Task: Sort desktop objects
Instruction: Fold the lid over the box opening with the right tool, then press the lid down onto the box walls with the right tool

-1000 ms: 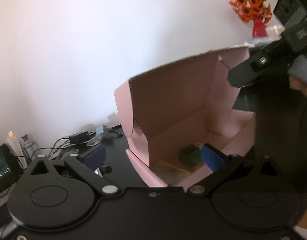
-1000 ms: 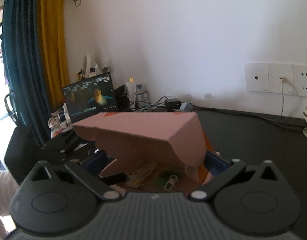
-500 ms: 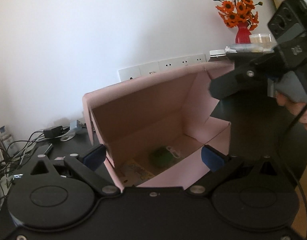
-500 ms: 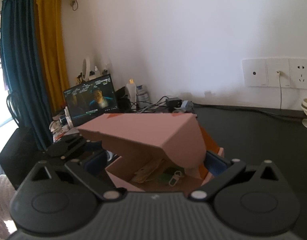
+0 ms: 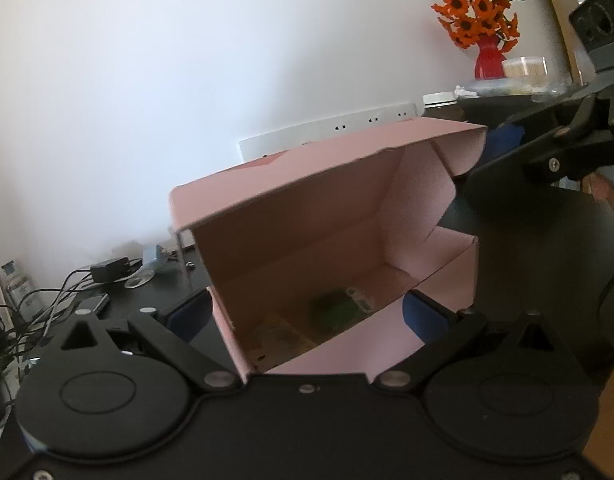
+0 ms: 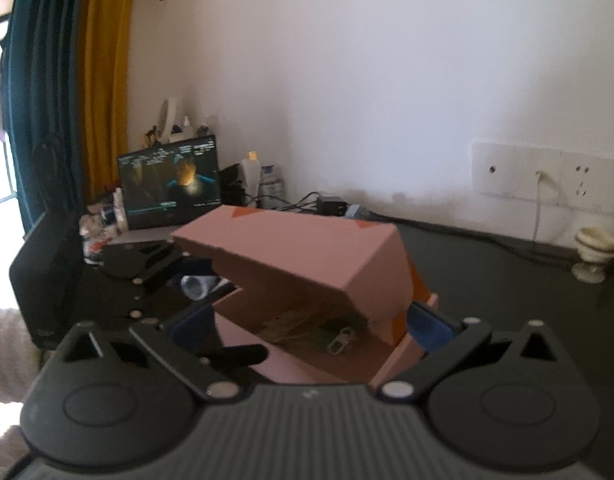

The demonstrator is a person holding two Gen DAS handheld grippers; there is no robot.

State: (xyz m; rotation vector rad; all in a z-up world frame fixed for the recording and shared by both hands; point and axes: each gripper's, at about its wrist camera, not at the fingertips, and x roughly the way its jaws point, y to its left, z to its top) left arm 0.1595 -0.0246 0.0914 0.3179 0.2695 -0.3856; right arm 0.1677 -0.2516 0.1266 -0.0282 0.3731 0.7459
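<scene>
Pink box [image 5: 327, 216] swung leftward — laptop [image 6: 169, 184] seemingly behind.

Box [image 5: 307, 216]: pink cardboard, matt, smooth inside and out; orange triangles printed on lid top [image 6: 243, 213].
Left gripper [image 5: 307, 312]: matt black plastic body, silver metal screws, blue pads [image 5: 423, 312] that look rubbery.
Right gripper [image 6: 307, 322]: black plastic with a ribbed grey section, same blue pads.
Desk [image 6: 507, 280]: dark, smooth, low sheen.
Vase [image 5: 487, 58]: red, glossy, glass or glazed; cannot tell which.
Sockets [image 6: 547, 176]: white, smooth plastic.
Curtains [image 6: 103, 60]: cloth, mustard and dark teal, matt.
Laptop [image 6: 171, 184]: glossy screen.
Clip [image 6: 341, 340] in box: shiny metal.
Wall: white, matt paint.
</scene>
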